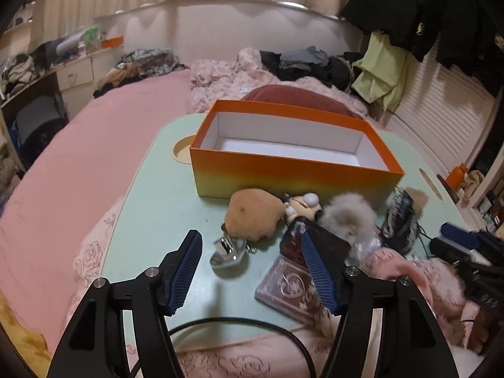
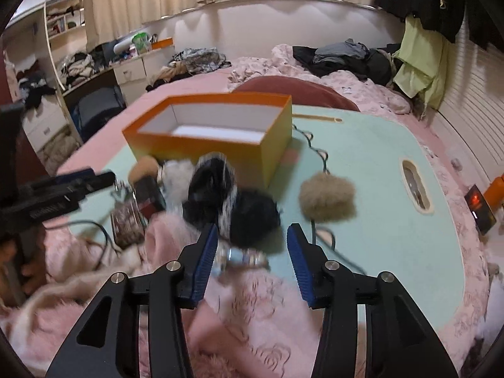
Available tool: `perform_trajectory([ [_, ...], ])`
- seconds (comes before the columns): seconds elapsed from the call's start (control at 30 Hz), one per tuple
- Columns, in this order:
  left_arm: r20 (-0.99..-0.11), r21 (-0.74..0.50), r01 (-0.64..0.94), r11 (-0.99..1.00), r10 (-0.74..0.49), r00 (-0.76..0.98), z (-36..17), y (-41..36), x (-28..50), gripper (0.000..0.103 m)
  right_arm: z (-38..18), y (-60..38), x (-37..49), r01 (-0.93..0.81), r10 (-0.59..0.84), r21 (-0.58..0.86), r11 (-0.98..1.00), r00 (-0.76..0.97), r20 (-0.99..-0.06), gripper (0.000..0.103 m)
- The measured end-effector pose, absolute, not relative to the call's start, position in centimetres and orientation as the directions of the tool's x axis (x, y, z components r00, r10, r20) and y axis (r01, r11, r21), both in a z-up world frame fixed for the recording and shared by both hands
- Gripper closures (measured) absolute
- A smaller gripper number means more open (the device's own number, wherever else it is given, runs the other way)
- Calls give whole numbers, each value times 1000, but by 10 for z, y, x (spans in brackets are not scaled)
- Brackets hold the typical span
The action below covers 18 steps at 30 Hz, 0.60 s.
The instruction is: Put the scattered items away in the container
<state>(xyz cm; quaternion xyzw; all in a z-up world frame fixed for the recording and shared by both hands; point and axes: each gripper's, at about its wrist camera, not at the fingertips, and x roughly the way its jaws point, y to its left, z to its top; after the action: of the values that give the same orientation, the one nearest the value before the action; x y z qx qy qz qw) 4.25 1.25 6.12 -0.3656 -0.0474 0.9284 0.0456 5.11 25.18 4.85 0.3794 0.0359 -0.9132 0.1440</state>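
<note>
An open orange box [image 1: 293, 176], white inside and empty, stands on a mint lap table [image 1: 151, 195]; it also shows in the right wrist view [image 2: 201, 145]. In front of it lie a brown plush [image 1: 253, 214], a small doll [image 1: 302, 206], a white fluffy ball [image 1: 349, 215], a silver clip [image 1: 228, 250], a dark red case [image 1: 327, 244] and a clear pink case [image 1: 291, 289]. My left gripper [image 1: 252, 264] is open above the silver clip. My right gripper [image 2: 252, 242] is open just before a blurred black-and-white furry item [image 2: 230, 201]. A tan pompom [image 2: 327, 197] lies to its right.
The table sits on a pink bed [image 1: 78, 163] with rumpled blankets and clothes behind. A black cable [image 1: 252, 324] crosses the table's near edge. A pink fluffy cloth [image 2: 245, 296] lies under my right gripper. A desk with drawers [image 1: 72, 72] stands left.
</note>
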Motion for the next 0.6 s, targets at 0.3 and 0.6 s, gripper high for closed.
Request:
perform_trajectory([
  [0.3, -671, -99, -70, -993, 118, -732, 48, 20, 59, 34, 36, 251, 59, 237, -161, -8, -971, -684, -711, 56],
  [0.6, -684, -101, -96, -990, 139, -716, 36, 26, 61, 34, 21, 255, 47, 239, -193, 55, -969, -603, -774, 54],
])
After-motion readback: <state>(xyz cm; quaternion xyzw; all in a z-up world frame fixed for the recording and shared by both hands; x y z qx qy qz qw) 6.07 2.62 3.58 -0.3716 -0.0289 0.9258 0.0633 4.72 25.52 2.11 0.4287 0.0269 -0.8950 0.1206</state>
